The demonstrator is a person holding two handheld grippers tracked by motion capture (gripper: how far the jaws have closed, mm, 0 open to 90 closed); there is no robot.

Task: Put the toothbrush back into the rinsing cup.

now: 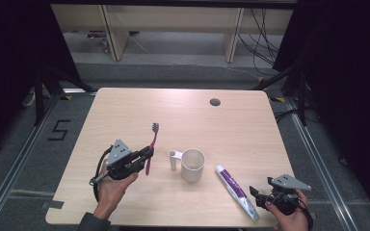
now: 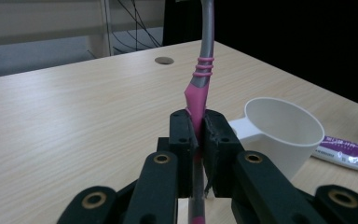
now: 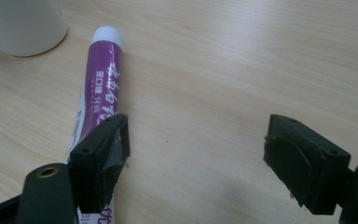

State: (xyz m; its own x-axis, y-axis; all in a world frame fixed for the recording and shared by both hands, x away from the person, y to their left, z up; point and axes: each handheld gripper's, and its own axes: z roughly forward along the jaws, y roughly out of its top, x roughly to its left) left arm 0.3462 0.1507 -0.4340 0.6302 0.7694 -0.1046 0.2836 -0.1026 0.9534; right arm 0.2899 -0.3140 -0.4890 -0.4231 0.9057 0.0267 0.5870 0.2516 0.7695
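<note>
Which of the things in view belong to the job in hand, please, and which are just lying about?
In the job:
- toothbrush, clamped in the left claw
- white cup
- toothpaste tube, beside the open right claw

Just there:
- table
- its cable hole
- cables on the floor

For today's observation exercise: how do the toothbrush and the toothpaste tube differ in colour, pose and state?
The toothbrush is pink and grey; the toothpaste tube is purple and white. The toothbrush stands off the table, bristles up, clamped in the left gripper; the tube lies flat, unheld, beside the open right gripper. Both are slim.

Overhead table (image 1: 125,110) view, two close tool-mounted views
</note>
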